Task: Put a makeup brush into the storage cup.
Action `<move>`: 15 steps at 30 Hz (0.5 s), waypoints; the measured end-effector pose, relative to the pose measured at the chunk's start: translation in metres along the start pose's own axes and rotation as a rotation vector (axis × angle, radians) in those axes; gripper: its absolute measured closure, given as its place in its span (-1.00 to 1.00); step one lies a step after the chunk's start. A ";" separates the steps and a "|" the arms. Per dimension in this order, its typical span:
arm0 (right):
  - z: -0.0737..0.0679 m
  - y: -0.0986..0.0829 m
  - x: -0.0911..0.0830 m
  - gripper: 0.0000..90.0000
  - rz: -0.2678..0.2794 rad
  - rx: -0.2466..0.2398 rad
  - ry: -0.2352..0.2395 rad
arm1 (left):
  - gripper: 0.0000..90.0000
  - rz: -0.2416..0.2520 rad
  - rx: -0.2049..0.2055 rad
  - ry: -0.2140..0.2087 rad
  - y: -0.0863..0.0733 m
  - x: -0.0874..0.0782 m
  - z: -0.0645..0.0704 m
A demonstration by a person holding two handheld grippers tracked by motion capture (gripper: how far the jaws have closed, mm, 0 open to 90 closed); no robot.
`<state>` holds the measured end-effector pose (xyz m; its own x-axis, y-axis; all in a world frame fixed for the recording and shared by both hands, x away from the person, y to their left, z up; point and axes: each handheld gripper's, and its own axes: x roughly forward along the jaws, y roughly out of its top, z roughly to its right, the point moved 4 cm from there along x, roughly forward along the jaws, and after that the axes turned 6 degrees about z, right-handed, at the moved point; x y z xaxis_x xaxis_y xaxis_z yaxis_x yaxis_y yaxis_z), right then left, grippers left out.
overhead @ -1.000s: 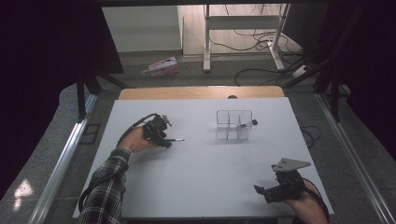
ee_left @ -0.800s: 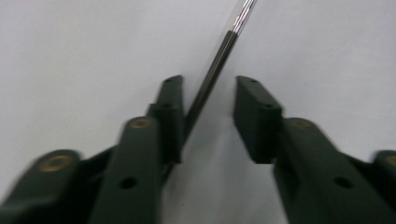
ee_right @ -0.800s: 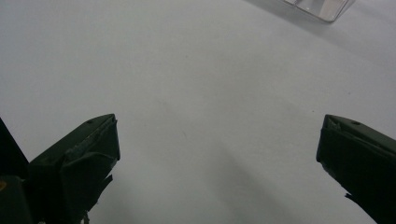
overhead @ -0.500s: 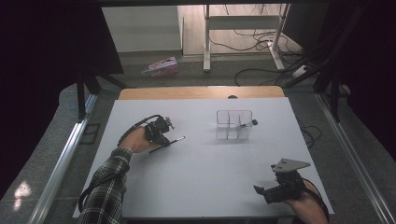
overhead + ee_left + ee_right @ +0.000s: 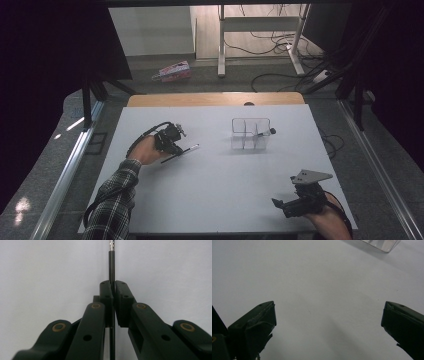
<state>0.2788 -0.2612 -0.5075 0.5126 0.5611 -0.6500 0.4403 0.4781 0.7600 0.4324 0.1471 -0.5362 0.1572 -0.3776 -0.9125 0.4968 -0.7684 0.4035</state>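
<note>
— What is under my jaws?
— A white table [image 5: 215, 185], matte and plain, with a strip of wood [image 5: 215, 99] along its far edge.
— And what do I see lying on it?
— A clear plastic box [image 5: 250, 134] with dividers stands toward the far right; its corner [image 5: 384, 245] also peeks into my right gripper view. A small dark spot [image 5: 249, 104] sits on the wooden strip.

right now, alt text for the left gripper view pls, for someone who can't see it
The left claw is shut on a thin black pen, its two black jaws pressed together around the shaft. The pen runs straight up and away from the camera to a silver end at the top edge, over a plain white table.
</note>
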 end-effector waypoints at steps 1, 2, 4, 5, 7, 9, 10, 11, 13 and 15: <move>0.000 0.000 0.000 -1.00 0.000 0.000 0.000 | 0.91 0.003 0.004 0.004 0.000 -0.001 0.001; 0.000 0.000 0.000 -1.00 -0.001 0.000 -0.001 | 0.91 0.008 0.007 0.005 0.001 -0.003 0.001; 0.000 0.000 0.000 -1.00 -0.002 -0.001 -0.001 | 0.91 0.025 0.010 0.009 0.001 -0.007 0.003; 0.000 0.000 0.000 -1.00 -0.001 -0.002 -0.002 | 0.91 0.037 0.004 0.005 0.001 -0.009 0.005; 0.000 0.000 0.000 -1.00 -0.003 -0.003 -0.001 | 0.91 0.044 0.009 0.009 0.001 -0.011 0.007; 0.000 0.000 0.001 -1.00 -0.003 -0.004 -0.001 | 0.91 0.053 0.014 0.016 0.000 -0.015 0.009; -0.001 0.000 0.001 -1.00 -0.002 -0.003 0.000 | 0.91 0.056 0.016 0.018 0.000 -0.016 0.010; 0.000 0.000 0.001 -1.00 -0.002 -0.005 -0.001 | 0.91 0.068 0.015 0.025 0.000 -0.019 0.012; 0.000 0.000 0.001 -1.00 -0.002 -0.005 -0.002 | 0.91 0.085 0.012 0.024 -0.001 -0.022 0.014; -0.001 0.001 0.001 -1.00 -0.001 -0.007 -0.003 | 0.91 0.092 0.014 0.030 -0.002 -0.025 0.016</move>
<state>0.2790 -0.2601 -0.5074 0.5144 0.5589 -0.6504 0.4354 0.4832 0.7596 0.4139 0.1503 -0.5134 0.2274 -0.4317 -0.8729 0.4669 -0.7382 0.4868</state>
